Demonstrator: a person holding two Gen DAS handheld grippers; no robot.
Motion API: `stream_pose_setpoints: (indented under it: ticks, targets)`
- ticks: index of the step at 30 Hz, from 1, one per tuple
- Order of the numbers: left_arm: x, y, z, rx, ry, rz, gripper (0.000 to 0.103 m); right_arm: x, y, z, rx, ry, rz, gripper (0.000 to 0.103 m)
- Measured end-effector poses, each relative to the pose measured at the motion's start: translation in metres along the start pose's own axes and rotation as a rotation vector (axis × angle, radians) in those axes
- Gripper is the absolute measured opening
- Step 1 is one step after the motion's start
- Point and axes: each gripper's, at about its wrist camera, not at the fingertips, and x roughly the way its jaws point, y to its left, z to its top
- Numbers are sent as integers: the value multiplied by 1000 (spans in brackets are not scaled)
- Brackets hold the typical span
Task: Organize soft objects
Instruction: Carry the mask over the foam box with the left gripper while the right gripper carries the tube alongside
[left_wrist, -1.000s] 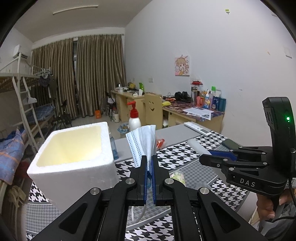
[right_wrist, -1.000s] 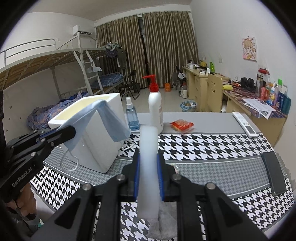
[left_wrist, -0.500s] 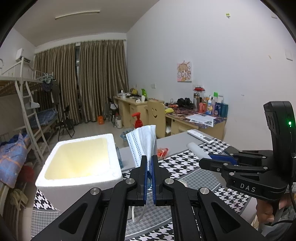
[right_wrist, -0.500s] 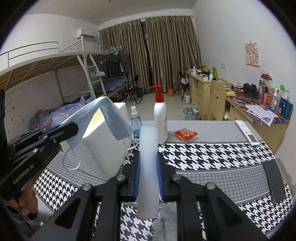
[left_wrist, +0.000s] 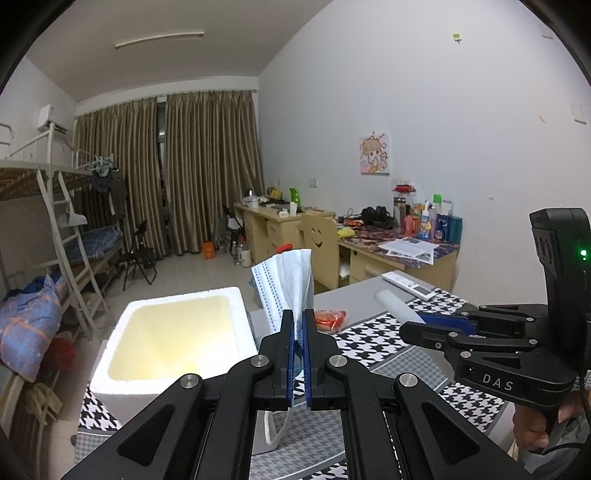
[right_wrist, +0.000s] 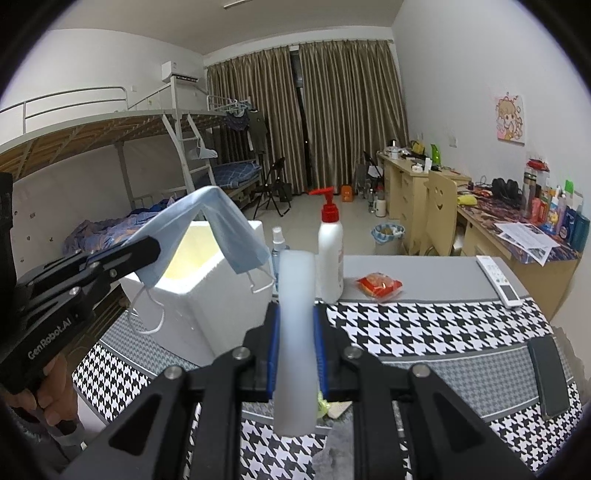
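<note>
A light blue face mask (left_wrist: 286, 284) stands pinched between the pads of my left gripper (left_wrist: 298, 314), which is shut on it; its ear loops hang down. Just ahead and to the left sits an open white foam box (left_wrist: 181, 295). In the right wrist view the mask (right_wrist: 207, 218) drapes from the left gripper (right_wrist: 147, 247) above the rim of the box (right_wrist: 207, 314). My right gripper (right_wrist: 295, 314) is shut on a white foam strip (right_wrist: 297, 332), held upright over the table. The left wrist view shows that right gripper (left_wrist: 410, 328) and the strip (left_wrist: 391, 304) at the right.
On the grey table with its houndstooth cloth (right_wrist: 424, 332) stand a red-capped pump bottle (right_wrist: 330, 258) and a small spray bottle (right_wrist: 279, 245). A red packet (right_wrist: 378, 285), a remote (right_wrist: 498, 282) and a black phone (right_wrist: 548, 373) lie to the right. A person's hand (right_wrist: 55, 406) grips the left handle.
The left gripper has tipped upward a little, so the mask sits higher over the box's rim. Both grips are unchanged.
</note>
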Motion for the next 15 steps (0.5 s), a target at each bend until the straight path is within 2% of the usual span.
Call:
stream_pose_setpoints:
  ticks: [15]
  targets:
    - [-4, 9, 13, -1, -37, 35, 4, 2, 10, 15, -18, -29, 31, 21]
